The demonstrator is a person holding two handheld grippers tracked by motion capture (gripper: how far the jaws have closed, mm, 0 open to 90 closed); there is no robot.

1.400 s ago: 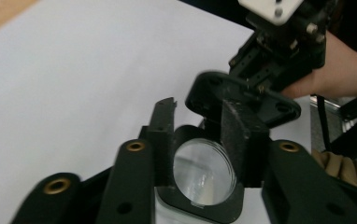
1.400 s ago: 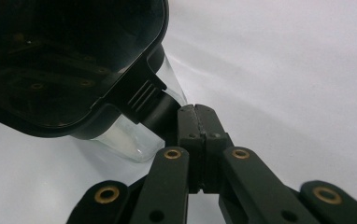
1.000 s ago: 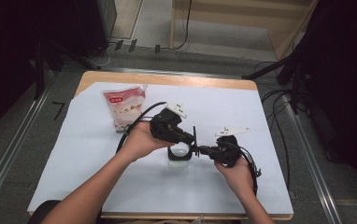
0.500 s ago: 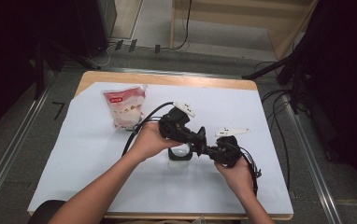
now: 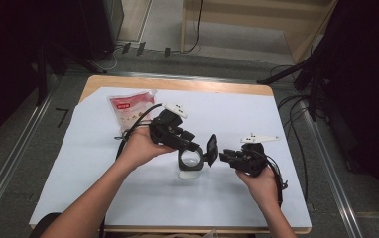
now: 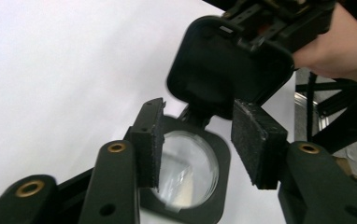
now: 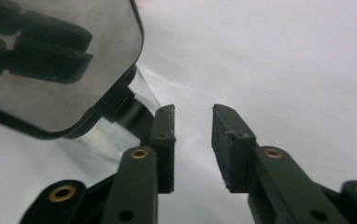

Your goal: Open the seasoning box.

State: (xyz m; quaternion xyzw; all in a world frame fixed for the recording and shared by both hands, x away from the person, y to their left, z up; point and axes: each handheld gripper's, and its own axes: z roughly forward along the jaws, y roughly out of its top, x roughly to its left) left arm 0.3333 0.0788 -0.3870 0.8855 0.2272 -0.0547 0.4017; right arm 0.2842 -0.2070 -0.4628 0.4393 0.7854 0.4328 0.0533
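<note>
The left gripper (image 5: 190, 144) has its fingers (image 6: 151, 140) apart; they have just been opening, and nothing is clamped between them. In the left gripper view the pads stand on either side of the black rim of a clear container (image 6: 190, 170), one pad just beside its round mouth, neither pressing on it. The container's black flip lid (image 6: 228, 65) stands open and upright, hinged at the rim.

The right gripper (image 5: 224, 157) also has its fingers (image 7: 165, 140) apart, likewise just opened, with only bare white between them. In the right gripper view the open lid (image 7: 55, 60) rises just beside the left-hand pad, its glossy inner face mirroring dark gripper parts, and the container's clear wall (image 7: 116, 128) shows under it.

From the high view the container (image 5: 190, 163) stands on the white-covered surface (image 5: 103, 183) between the two grippers, lid (image 5: 211, 148) tipped up toward the right gripper. A hand (image 5: 140, 146) holds the left gripper, another hand (image 5: 262, 181) the right.

Behind the left hand lies a pouch (image 5: 128, 106) with a red top and a small white label; its writing is too small to read.
</note>
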